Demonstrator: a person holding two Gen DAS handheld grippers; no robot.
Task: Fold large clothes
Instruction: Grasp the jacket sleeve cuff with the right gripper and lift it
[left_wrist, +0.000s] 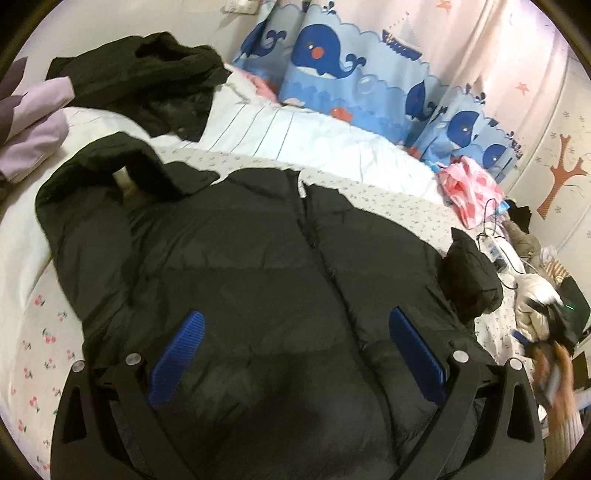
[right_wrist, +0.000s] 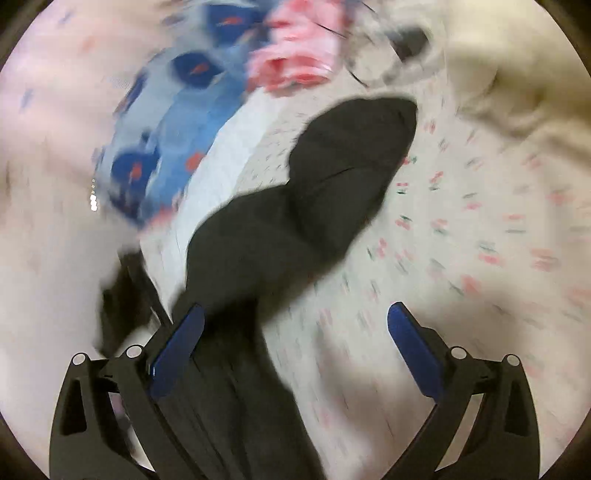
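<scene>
A black puffer jacket (left_wrist: 277, 258) lies front up on the flowered bed sheet (left_wrist: 40, 332), zip closed, with its fur-trimmed hood (left_wrist: 110, 166) at the upper left. Its right sleeve (left_wrist: 469, 280) is bunched at the jacket's side. My left gripper (left_wrist: 295, 314) hovers open over the lower body of the jacket, nothing between its blue pads (left_wrist: 177, 354). The right wrist view is blurred. There my right gripper (right_wrist: 295, 308) stands open over the sheet, and the black sleeve (right_wrist: 332, 177) runs from beside its left finger up towards the middle.
A second black garment (left_wrist: 155, 81) and lilac clothes (left_wrist: 33, 122) lie at the far left. A white duvet (left_wrist: 295, 136), whale-print curtain (left_wrist: 332, 59), pink cloth (left_wrist: 469, 184), cables (left_wrist: 495, 251) and a cream jacket (left_wrist: 535, 295) crowd the right. A blurred hand (left_wrist: 557, 373) shows at the right edge.
</scene>
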